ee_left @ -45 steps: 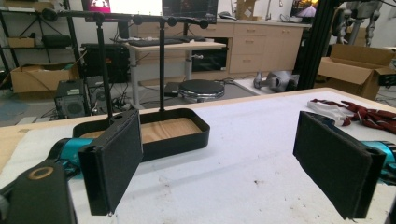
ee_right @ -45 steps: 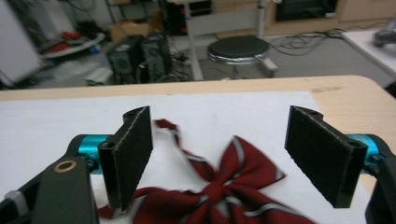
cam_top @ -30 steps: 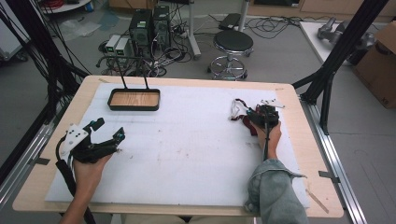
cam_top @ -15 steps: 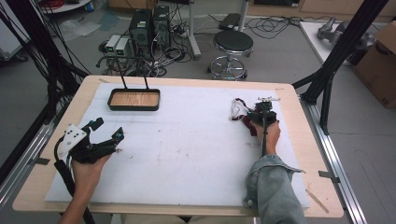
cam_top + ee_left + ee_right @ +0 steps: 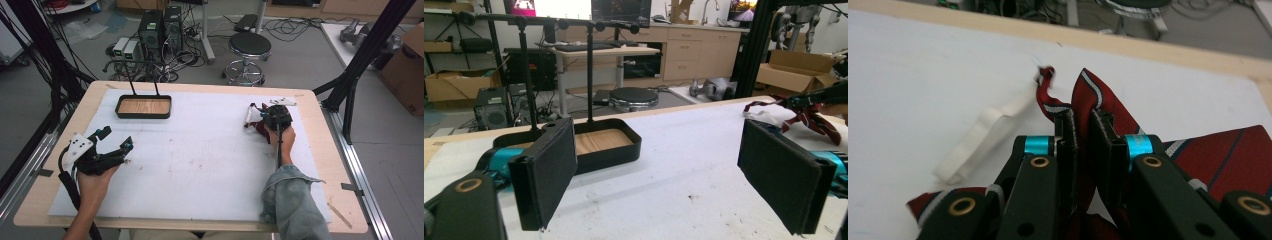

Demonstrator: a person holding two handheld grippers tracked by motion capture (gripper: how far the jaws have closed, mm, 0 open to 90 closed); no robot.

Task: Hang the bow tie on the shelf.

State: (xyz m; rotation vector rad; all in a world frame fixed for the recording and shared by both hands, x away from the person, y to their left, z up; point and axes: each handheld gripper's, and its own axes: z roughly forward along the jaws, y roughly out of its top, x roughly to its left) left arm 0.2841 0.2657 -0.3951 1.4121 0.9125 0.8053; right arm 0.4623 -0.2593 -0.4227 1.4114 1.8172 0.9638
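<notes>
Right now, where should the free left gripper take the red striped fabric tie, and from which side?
The right gripper is shut on a bunched fold of the red striped fabric tie. The open left gripper would probably best pinch the flat wide end lying on the white table cover, coming in low from the side so one jaw slips under its edge.

A black tray (image 5: 144, 107) with a wooden floor stood near the far left edge of the surface (image 5: 310, 200), resting on the white mat (image 5: 200, 165), with two thin black rods rising from its far side. Beyond the surface, a round black stool (image 5: 249, 46) stood on the floor near computer towers (image 5: 160, 27) and loose cables. A cardboard box (image 5: 406, 70) sat at far right.
</notes>
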